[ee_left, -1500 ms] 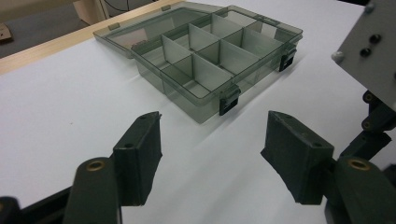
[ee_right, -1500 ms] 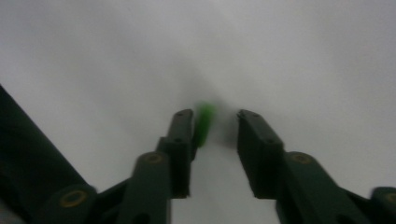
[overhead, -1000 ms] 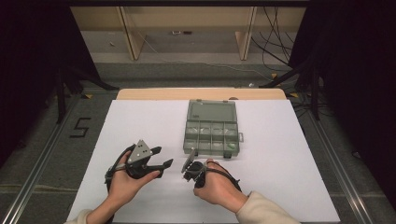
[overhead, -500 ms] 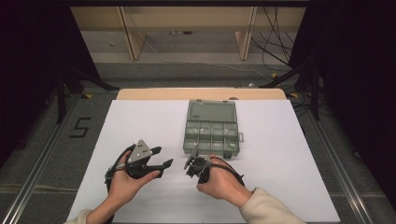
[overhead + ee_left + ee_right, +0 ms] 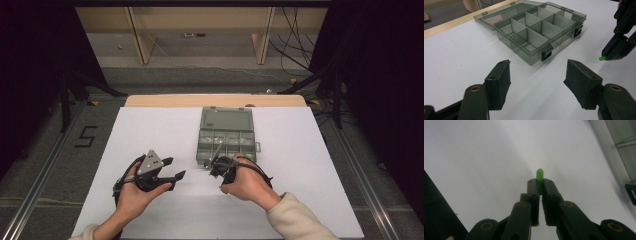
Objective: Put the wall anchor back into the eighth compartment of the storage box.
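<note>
Green and very small, a plastic piece (image 5: 540, 175) is clamped between the tips of the right gripper (image 5: 540, 185); its end sticks out a little past the two black jaws, which are pressed almost together on it. In the left gripper view the same green piece (image 5: 601, 58) shows at about 3 o'clock, at the tip of the right gripper (image 5: 610, 55), above the white table (image 5: 454, 50) and not touching it.

In the high view the right gripper (image 5: 216, 165) is just in front of the near edge of the compartment box (image 5: 226, 142), at about 6 o'clock from the box. The box is of grey transparent plastic. It lies open on the table (image 5: 310, 165), its lid folded back flat toward 12 o'clock, and its dividers make several compartments.

The left gripper (image 5: 174, 170) is at about 8 o'clock from the box, well apart from it. Its jaws stand wide apart, with nothing between them. In the left gripper view the open box (image 5: 534, 32) lies ahead of the left gripper (image 5: 537, 80), at about 12 o'clock.
</note>
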The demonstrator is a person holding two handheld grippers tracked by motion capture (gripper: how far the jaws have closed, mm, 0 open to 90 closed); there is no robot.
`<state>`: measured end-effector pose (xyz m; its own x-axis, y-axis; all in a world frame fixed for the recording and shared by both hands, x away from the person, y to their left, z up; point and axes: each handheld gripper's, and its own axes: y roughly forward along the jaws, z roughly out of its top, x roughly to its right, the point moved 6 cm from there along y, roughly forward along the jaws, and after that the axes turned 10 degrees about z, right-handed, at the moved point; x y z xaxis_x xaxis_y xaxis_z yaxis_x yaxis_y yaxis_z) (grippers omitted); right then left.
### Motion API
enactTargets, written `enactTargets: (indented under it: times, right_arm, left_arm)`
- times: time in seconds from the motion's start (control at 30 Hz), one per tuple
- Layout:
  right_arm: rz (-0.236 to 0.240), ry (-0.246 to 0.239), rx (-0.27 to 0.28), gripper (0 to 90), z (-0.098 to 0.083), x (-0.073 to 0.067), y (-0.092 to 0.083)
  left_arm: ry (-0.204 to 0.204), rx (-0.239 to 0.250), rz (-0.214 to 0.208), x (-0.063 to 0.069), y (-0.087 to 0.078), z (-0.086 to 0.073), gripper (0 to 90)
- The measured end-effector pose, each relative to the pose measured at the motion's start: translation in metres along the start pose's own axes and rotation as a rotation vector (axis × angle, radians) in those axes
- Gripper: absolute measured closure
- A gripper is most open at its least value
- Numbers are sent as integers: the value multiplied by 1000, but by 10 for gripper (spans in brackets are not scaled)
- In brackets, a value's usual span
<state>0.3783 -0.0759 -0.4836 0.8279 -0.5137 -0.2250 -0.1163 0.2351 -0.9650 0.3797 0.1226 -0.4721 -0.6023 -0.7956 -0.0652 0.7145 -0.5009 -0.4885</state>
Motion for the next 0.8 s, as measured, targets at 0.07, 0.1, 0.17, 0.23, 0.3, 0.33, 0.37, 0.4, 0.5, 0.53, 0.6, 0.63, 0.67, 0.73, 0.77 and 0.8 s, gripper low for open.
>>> enactTargets:
  times: [0.07, 0.1, 0.17, 0.23, 0.3, 0.33, 0.37, 0.4, 0.5, 0.53, 0.6, 0.63, 0.67, 0.73, 0.77, 0.8]
  right_arm:
    - [3, 8, 7, 853, -1, 3, -3]
    - [2, 9, 1, 854, -1, 5, -5]
    - [10, 6, 6, 854, -2, 8, -7]
    - [11, 19, 9, 854, -3, 12, -11]
    - [11, 32, 16, 854, -4, 15, -14]
    - [7, 46, 15, 854, -4, 17, -16]
    - [7, 46, 26, 854, -4, 19, -17]
    - [11, 50, 25, 854, -4, 20, -19]
    - [9, 75, 43, 854, -4, 23, -23]
    - [10, 70, 53, 854, -4, 25, -24]
    - [9, 79, 74, 854, -4, 28, -25]
    - [11, 82, 83, 853, -4, 29, -26]
    - [14, 91, 79, 853, -4, 29, -28]
    - [13, 80, 84, 853, -4, 31, -29]
    - [8, 66, 86, 853, -5, 32, -30]
    - [3, 71, 90, 853, -5, 32, -31]
  left_arm:
    - [0, 0, 1, 0, 0, 0, 365]
    - [-1, 0, 0, 0, 0, 0, 365]
    - [-1, 0, 0, 0, 1, 0, 365]
    - [-1, -1, 0, 0, 1, 0, 365]
    - [-1, 1, 1, 0, 0, 0, 365]
    - [-1, 1, 1, 0, 0, 0, 364]
    - [-2, 1, 1, 0, 0, 0, 365]
    - [0, 1, 2, 0, 0, 0, 364]
    - [1, 1, 1, 0, 0, 0, 365]
    - [0, 2, 1, 0, 0, 0, 365]
    - [0, 2, 2, 0, 0, 0, 365]
    - [0, 2, 2, 0, 0, 0, 365]
    - [1, 2, 1, 0, 0, 0, 365]
    - [-1, 1, 0, 0, 0, 0, 365]
    - [-1, 1, 0, 0, 0, 0, 365]
    - [-1, 1, 0, 0, 0, 0, 365]
